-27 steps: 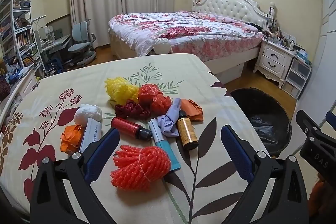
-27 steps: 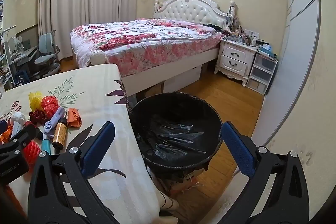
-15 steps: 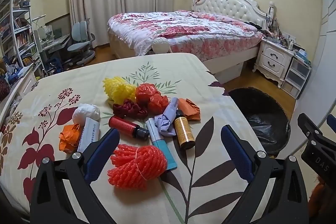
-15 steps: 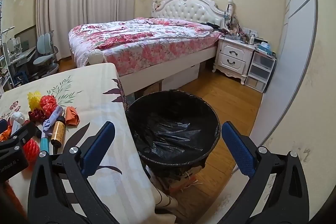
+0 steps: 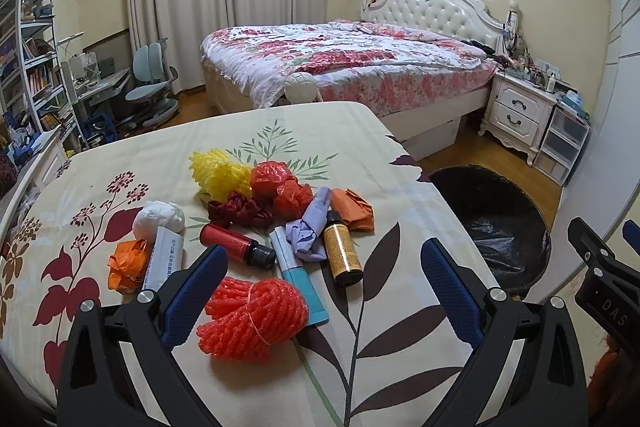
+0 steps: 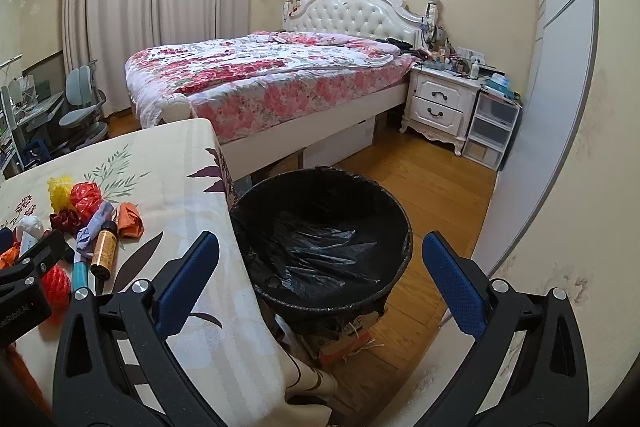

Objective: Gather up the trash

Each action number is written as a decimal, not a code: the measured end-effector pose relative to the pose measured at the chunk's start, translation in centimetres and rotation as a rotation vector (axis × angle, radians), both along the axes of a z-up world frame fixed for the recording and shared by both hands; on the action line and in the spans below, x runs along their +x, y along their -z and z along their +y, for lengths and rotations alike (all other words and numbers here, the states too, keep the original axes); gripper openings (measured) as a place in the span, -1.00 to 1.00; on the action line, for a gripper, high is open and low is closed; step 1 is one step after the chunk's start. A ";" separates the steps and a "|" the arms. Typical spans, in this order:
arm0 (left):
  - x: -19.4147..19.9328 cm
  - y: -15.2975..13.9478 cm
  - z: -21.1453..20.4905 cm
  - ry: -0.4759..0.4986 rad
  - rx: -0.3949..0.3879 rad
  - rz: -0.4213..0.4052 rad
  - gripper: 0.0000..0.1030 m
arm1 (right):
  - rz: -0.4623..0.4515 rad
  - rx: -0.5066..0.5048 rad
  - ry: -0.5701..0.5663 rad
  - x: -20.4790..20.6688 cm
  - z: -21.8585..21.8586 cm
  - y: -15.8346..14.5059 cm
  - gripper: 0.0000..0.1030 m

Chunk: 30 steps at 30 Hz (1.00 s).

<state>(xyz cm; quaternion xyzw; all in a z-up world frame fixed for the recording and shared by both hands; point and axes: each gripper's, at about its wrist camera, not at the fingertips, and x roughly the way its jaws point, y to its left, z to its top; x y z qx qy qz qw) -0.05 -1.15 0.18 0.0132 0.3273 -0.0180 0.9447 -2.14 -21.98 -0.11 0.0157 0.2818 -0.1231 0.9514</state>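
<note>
The left gripper [image 5: 322, 281] hangs over the near edge of the worktop [image 5: 280, 131], its blue-padded fingers [image 5: 194, 293] spread wide and holding nothing. Between the fingers, nearer the left one, lies a red foam-net bundle [image 5: 254, 315] tied at its middle (its near end sits just below the fingertip line). Beyond the fingertips the rest of the trash is heaped together: a teal-and-white tube [image 5: 298, 275], a red bottle with a black cap [image 5: 236, 245], an amber bottle [image 5: 342, 253], a crumpled lilac cloth [image 5: 312, 227], orange paper [image 5: 356, 209], two red plastic balls [image 5: 276, 185], a yellow foam net [image 5: 218, 169] and a dark red scrunchie [image 5: 240, 211]. Past the left finger are a white wad [image 5: 158, 217], a white printed box [image 5: 164, 257] and an orange crumple [image 5: 126, 263]. The right gripper [image 6: 320, 277] is likewise wide open and empty, and between its fingers [image 6: 454, 279] stands the black-lined trash bin [image 6: 324, 239] on the wooden floor [image 6: 432, 179], just beside the worktop's edge.
</note>
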 end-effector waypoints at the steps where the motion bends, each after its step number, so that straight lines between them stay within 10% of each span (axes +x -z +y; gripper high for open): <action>1: 0.0 0.0 0.0 0.000 0.002 0.000 0.87 | 0.000 0.000 0.002 0.0 0.0 0.0 0.93; 30: -0.1 0.3 -0.1 0.003 0.004 0.003 0.87 | 0.008 0.007 0.009 0.0 -0.5 0.4 0.93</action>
